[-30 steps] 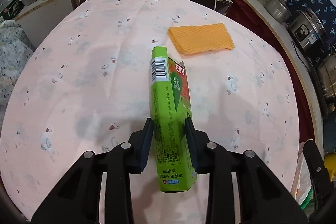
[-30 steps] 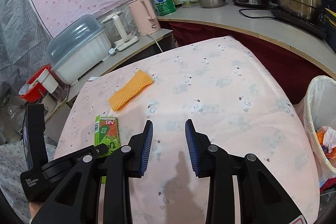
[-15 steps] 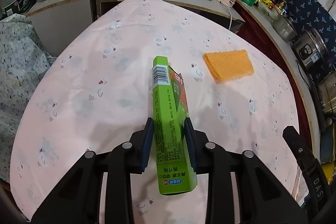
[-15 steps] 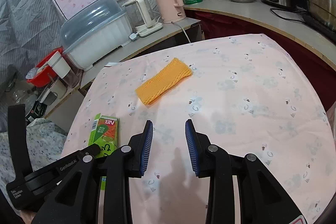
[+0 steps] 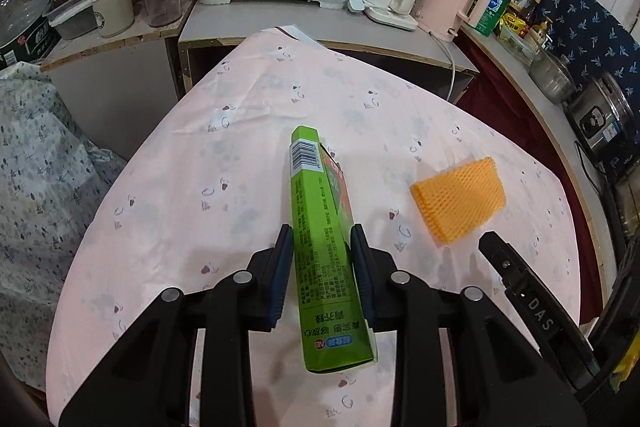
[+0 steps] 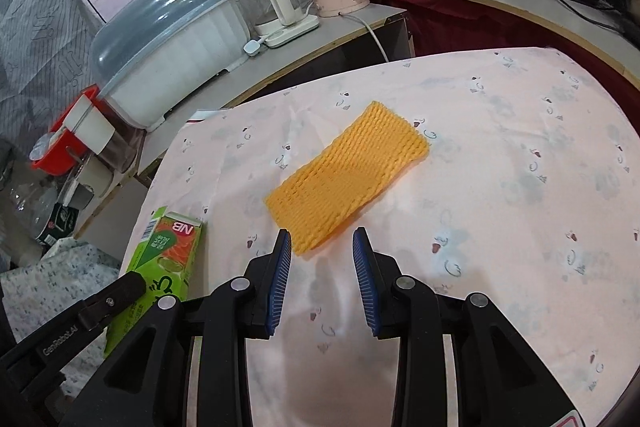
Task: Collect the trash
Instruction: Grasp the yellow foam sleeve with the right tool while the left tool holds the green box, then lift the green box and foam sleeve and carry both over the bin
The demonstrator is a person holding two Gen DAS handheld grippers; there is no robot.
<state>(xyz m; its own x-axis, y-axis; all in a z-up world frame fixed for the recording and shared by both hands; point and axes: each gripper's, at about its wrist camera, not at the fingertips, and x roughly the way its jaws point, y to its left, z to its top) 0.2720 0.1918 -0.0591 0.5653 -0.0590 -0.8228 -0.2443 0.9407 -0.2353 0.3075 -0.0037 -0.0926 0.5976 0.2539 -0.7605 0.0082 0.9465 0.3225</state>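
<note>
Two grippers: left gripper [image 5: 322, 263] clamped on green carton [image 5: 324, 251]; right gripper [image 6: 322, 267] wide, orange foam net [image 6: 346, 179] just ahead, lengthwise slanting away rightward.

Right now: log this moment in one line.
left gripper: shut on green carton | right gripper: open, nearing orange foam net

Left gripper [image 5: 322, 259] clamped on carton, right gripper [image 6: 322, 261] fingers spread

Pink-clothed table [image 5: 248, 155] beside cluttered counter [image 5: 280, 23]
</note>
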